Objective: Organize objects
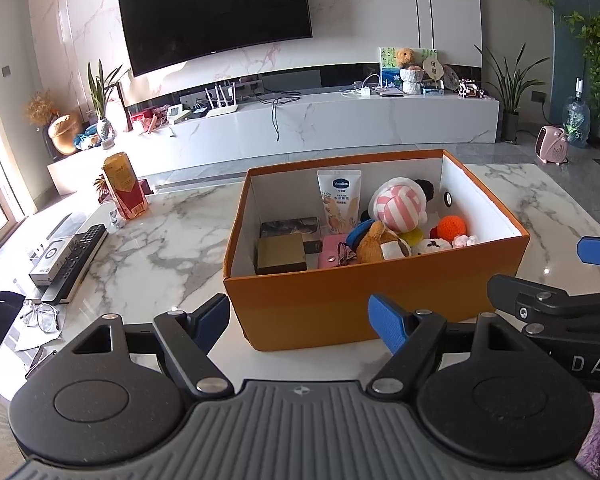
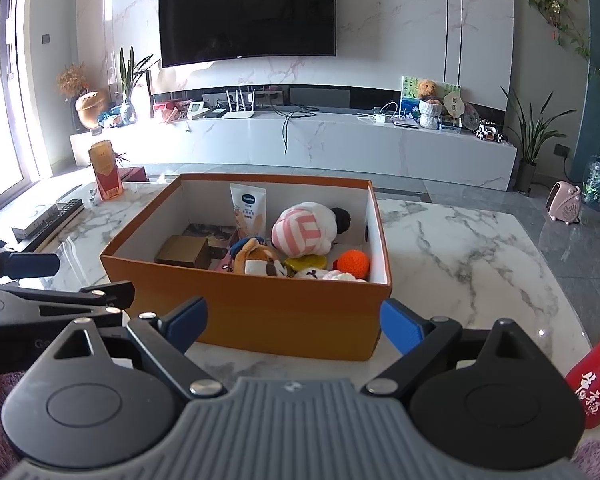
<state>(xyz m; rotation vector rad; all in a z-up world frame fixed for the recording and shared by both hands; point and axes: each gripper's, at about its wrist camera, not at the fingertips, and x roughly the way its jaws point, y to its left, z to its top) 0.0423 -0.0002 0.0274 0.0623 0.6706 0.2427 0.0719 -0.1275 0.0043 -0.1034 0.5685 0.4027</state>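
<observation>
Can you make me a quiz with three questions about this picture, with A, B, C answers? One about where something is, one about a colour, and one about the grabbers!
1. Where is the lotion tube?
A. in the box
B. on the floor
C. beside the remote

2. What colour is the outside of the box?
A. green
B. orange
C. black

3. How are the left gripper and right gripper?
A. both open
B. both shut
C. holding toys

Answers: 1 A, it leans on the box's back wall. 2 B, its walls are orange. 3 A, their blue fingers stand wide apart, empty.
</observation>
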